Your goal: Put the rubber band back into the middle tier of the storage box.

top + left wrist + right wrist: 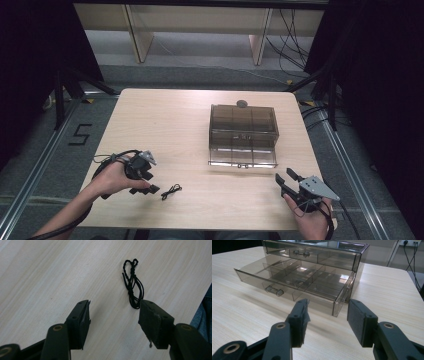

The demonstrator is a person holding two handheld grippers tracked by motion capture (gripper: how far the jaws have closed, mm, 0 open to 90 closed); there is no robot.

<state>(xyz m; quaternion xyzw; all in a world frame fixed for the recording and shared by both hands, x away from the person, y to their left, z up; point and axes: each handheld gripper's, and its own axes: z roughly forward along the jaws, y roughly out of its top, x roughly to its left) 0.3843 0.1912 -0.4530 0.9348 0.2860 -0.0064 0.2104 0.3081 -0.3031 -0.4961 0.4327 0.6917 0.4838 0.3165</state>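
Cord, thin black twisted, bundled into a small knotted loop (pixel 171 191) (pixel 132 285): lies flat on the pale wooden surface (pixel 165 125) near its front edge, just right of the left hand-held gripper (pixel 150 186) (pixel 113 315). Long axis runs diagonally in the high view, one end toward the front edge, the other toward the far right. Left hand-held gripper: jaws wide, empty, cord just beyond its fingertips. Right hand-held gripper (pixel 286 181) (pixel 327 312): jaws wide, empty, at the front right corner. Smoky transparent plastic drawer box (pixel 243 134) (pixel 312 272): lower drawer pulled out, well apart from cord; bare surface between.
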